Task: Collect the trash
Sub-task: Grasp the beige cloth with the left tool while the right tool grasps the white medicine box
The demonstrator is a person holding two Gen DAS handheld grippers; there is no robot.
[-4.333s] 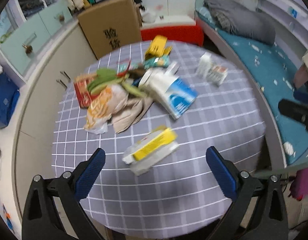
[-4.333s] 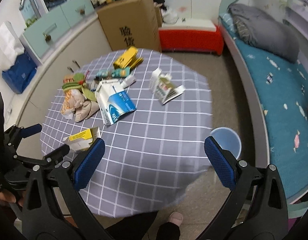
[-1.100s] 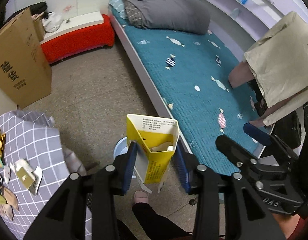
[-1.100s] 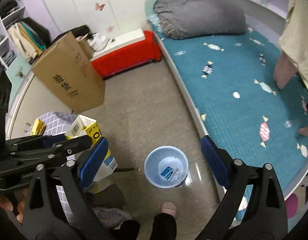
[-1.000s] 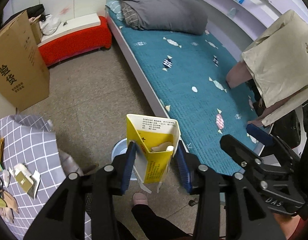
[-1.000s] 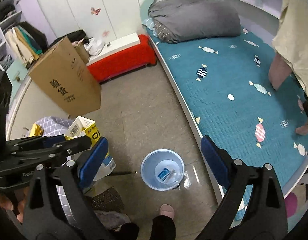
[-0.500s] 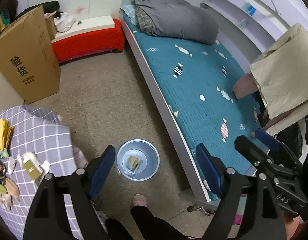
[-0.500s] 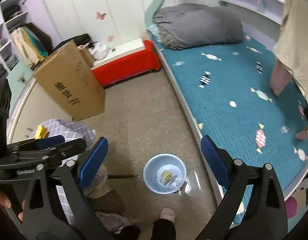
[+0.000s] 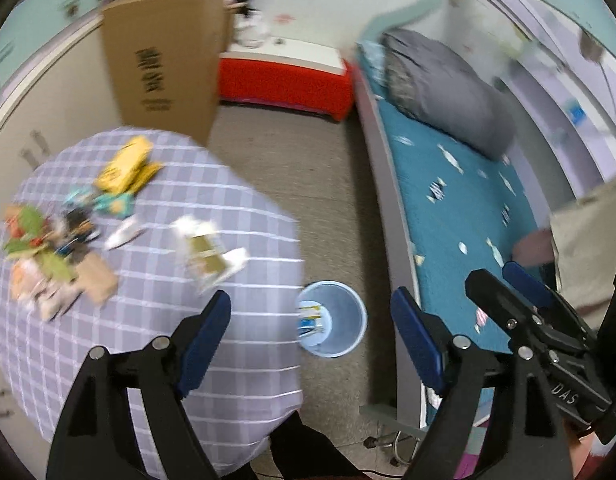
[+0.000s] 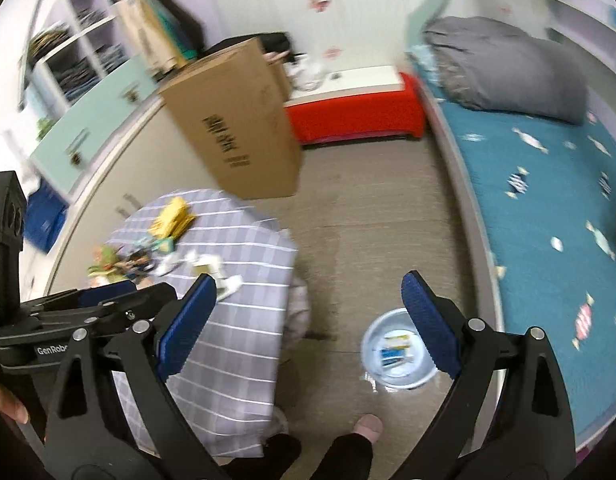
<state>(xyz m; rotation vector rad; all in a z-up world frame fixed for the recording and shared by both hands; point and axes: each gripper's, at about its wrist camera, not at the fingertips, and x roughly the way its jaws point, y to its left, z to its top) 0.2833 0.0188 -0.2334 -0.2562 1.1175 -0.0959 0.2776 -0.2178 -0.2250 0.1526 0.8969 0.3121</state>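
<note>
A light blue bin (image 9: 332, 323) stands on the floor between the table and the bed, with yellow and blue cartons lying inside; it also shows in the right wrist view (image 10: 396, 355). My left gripper (image 9: 310, 340) is open and empty, above the table edge and the bin. My right gripper (image 10: 309, 320) is open and empty, high over the floor. Trash lies on the checked tablecloth (image 9: 156, 312): a white-and-tan carton (image 9: 210, 256), yellow packaging (image 9: 124, 166), and a heap of wrappers (image 9: 48, 260) at the left. The views are motion-blurred.
A large cardboard box (image 9: 164, 72) stands behind the table, a red bench (image 9: 284, 80) beyond it. A bed with a teal sheet (image 9: 459, 216) and a grey duvet runs along the right. My foot (image 10: 367, 426) is near the bin.
The left gripper opened and the yellow carton it held now lies in the bin. Both grippers have since swung left, back towards the table.
</note>
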